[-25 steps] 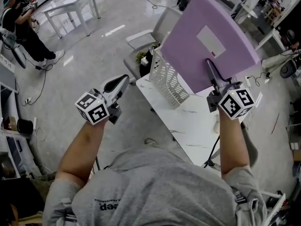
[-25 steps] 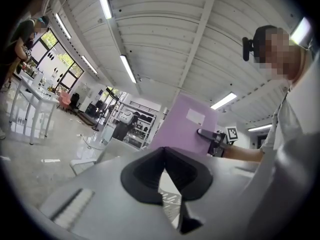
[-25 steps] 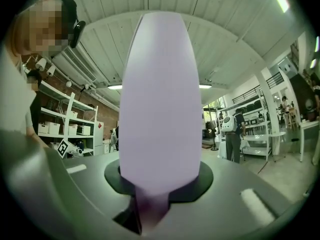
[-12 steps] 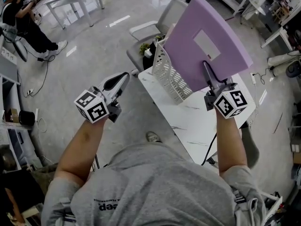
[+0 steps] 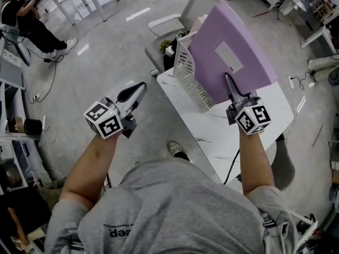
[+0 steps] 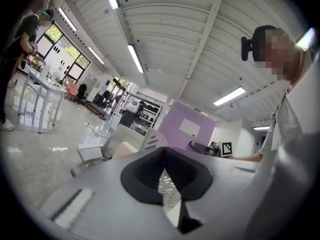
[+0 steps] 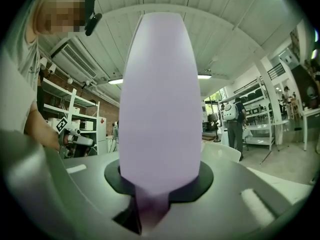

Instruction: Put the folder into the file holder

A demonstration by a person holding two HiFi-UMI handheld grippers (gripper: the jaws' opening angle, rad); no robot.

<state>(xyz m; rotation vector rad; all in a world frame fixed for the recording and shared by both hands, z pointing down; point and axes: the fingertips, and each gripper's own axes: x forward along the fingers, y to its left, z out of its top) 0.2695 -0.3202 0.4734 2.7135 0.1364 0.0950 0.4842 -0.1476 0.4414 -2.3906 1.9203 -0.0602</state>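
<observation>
While clamped in the right tool (image 5: 229,84), the folder (image 5: 249,62) stands up from it.

Floor left of the table (image 5: 212,136) is open; my left gripper (image 5: 139,90) hangs there with nothing close. Bare tabletop on my side of the file holder (image 5: 186,74) is free. The folder (image 5: 228,52) clamped in my right gripper (image 5: 229,86) fills the air just right of the holder. A chair (image 5: 175,20) crowds its far side.
</observation>
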